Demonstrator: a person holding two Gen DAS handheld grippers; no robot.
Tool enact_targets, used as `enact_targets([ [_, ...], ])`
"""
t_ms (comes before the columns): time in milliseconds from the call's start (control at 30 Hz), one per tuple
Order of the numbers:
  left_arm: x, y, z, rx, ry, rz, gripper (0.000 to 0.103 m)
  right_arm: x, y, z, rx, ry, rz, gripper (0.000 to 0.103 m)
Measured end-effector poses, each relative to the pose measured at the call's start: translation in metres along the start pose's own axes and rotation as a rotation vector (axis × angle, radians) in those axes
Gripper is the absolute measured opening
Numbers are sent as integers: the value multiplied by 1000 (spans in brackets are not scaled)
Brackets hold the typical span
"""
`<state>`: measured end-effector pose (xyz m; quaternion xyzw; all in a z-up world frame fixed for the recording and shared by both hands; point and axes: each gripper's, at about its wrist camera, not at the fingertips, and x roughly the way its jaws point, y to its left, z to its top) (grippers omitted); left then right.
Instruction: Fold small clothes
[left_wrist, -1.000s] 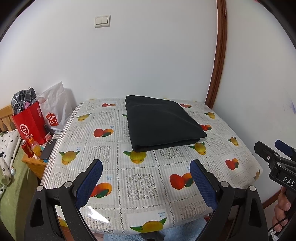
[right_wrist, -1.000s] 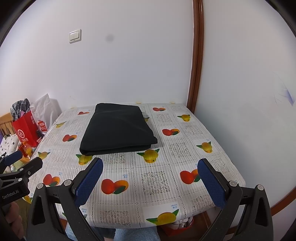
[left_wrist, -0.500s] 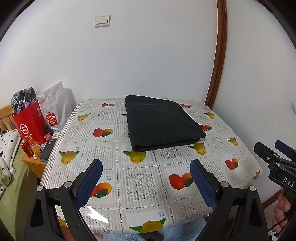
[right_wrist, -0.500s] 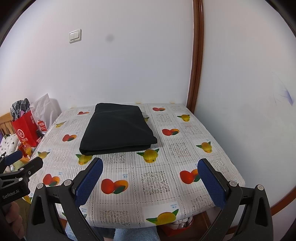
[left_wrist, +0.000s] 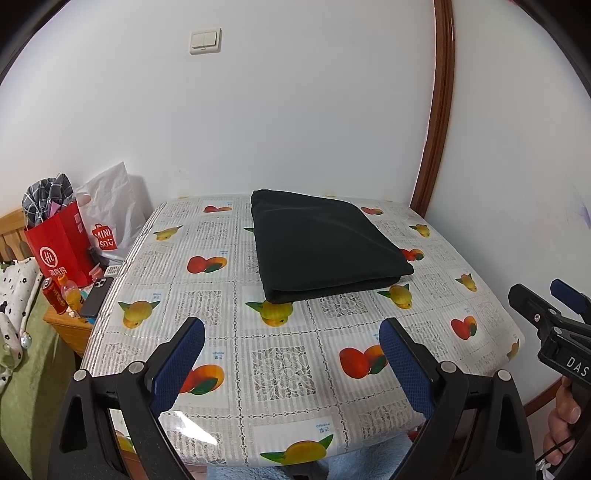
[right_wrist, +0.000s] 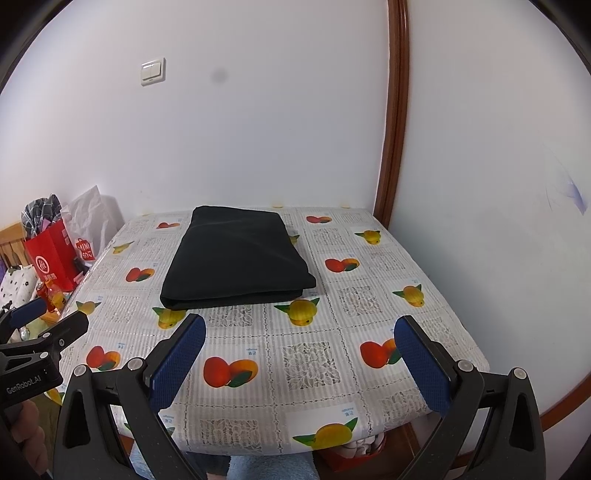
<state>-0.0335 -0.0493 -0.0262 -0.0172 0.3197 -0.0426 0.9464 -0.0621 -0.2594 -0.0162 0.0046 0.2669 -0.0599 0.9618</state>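
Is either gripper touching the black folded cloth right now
No: the black folded cloth lies alone on the table, while the left gripper and right gripper are open short of it.

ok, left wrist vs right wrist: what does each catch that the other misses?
Left wrist only: the phone lying on the side stand and the right gripper at the frame's right edge. Right wrist only: the blue scribble on the right wall and the left gripper. Both: the folded black garment, the fruit-print tablecloth, the red bag, the wall switch.
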Motion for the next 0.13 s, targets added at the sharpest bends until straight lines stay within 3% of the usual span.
enact_targets([
  [133,1,-2,2,-2,0,2,96,2,2,1,-7,-1,0,101],
])
